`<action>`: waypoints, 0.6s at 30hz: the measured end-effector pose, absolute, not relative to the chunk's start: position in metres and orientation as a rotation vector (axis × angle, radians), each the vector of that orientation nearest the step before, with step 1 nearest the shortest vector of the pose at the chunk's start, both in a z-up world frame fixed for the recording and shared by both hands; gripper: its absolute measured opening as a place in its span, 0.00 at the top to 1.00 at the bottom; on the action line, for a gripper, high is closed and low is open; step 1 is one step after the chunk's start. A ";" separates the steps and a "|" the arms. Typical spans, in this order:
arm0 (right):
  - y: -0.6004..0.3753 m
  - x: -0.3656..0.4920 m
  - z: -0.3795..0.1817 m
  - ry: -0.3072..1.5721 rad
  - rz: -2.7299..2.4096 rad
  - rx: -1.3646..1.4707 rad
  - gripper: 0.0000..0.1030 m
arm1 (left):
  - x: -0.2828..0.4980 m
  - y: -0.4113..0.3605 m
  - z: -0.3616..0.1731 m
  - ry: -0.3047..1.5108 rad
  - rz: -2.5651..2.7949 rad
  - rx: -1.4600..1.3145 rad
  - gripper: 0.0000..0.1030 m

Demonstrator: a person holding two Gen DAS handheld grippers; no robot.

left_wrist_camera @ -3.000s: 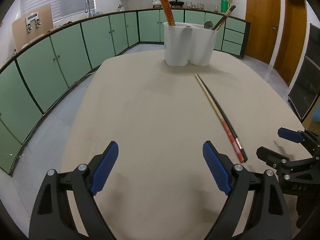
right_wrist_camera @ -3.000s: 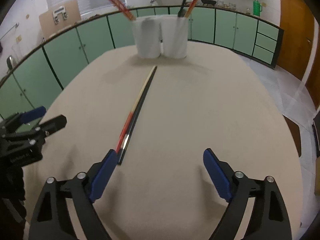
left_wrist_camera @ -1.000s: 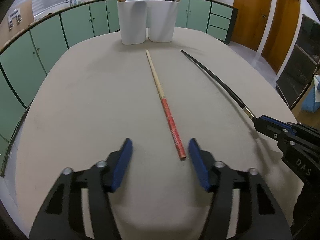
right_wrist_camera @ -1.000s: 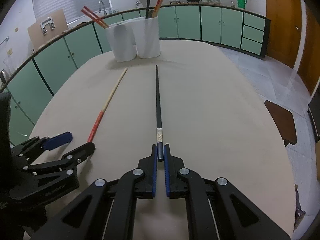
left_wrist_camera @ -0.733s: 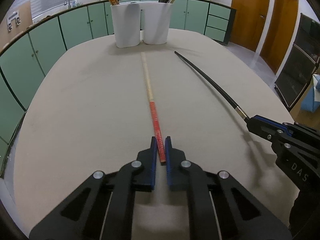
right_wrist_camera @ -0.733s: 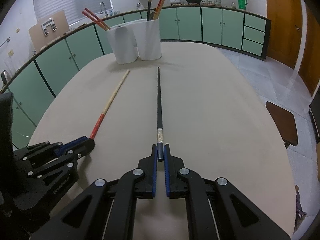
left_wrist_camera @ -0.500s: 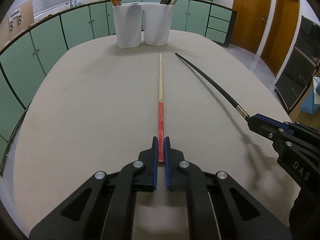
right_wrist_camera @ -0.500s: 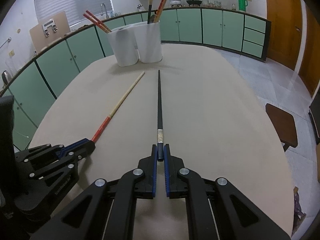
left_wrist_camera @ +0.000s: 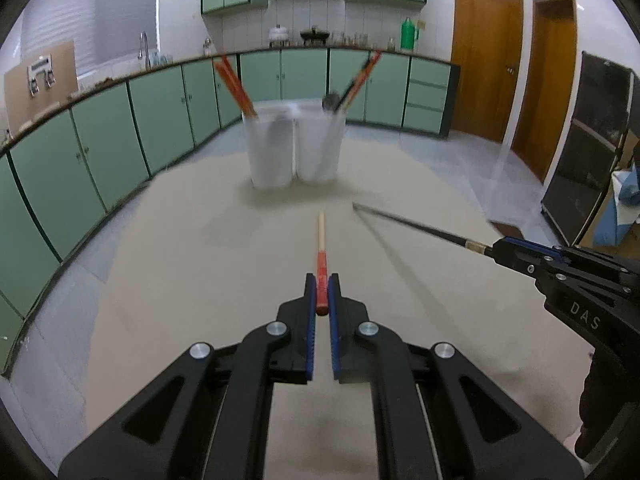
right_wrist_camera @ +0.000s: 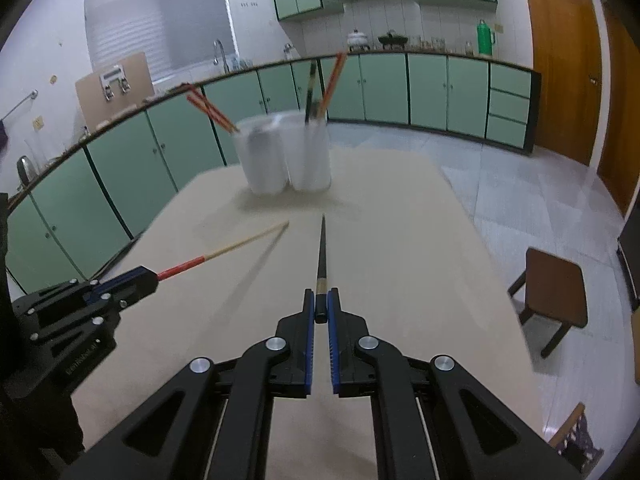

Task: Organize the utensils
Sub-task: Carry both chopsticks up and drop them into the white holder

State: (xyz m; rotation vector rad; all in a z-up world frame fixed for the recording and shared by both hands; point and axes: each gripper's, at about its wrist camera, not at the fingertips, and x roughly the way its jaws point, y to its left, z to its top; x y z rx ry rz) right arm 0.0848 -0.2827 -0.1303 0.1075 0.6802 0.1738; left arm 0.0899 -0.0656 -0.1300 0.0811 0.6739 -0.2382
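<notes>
Since the frames three seconds back, when both chopsticks lay side by side on the table (left_wrist_camera: 168, 264) between wide-open claws, each stick has been picked up and lifted clear of the tabletop, casting a shadow below it. The left gripper (left_wrist_camera: 322, 294) is closed tight on the red end of the red-and-wood chopstick (left_wrist_camera: 321, 248), whose pale tip points toward the white holder (left_wrist_camera: 294, 144). The right gripper (right_wrist_camera: 321, 306) is clamped on the butt of the black chopstick (right_wrist_camera: 322, 252), which also aims at the white holder, its point just short of the holder's shadow. The holder stands at the far end of the table, blurred; its left cup carries red chopsticks (left_wrist_camera: 234, 86) leaning left, its right cup carries dark and red utensils leaning right. In the left wrist view the right gripper sits to the right of the holder, nearer the camera; in the right wrist view the left gripper sits low left of it.
</notes>
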 end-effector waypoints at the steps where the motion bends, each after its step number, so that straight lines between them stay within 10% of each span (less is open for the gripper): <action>1: -0.283 0.086 -0.125 0.672 0.177 0.107 0.94 | 0.090 -0.065 -0.123 0.660 -0.240 0.081 0.95; 18: -0.271 0.137 -0.017 0.570 0.322 0.055 0.94 | 0.115 -0.061 -0.029 0.477 -0.318 0.073 0.95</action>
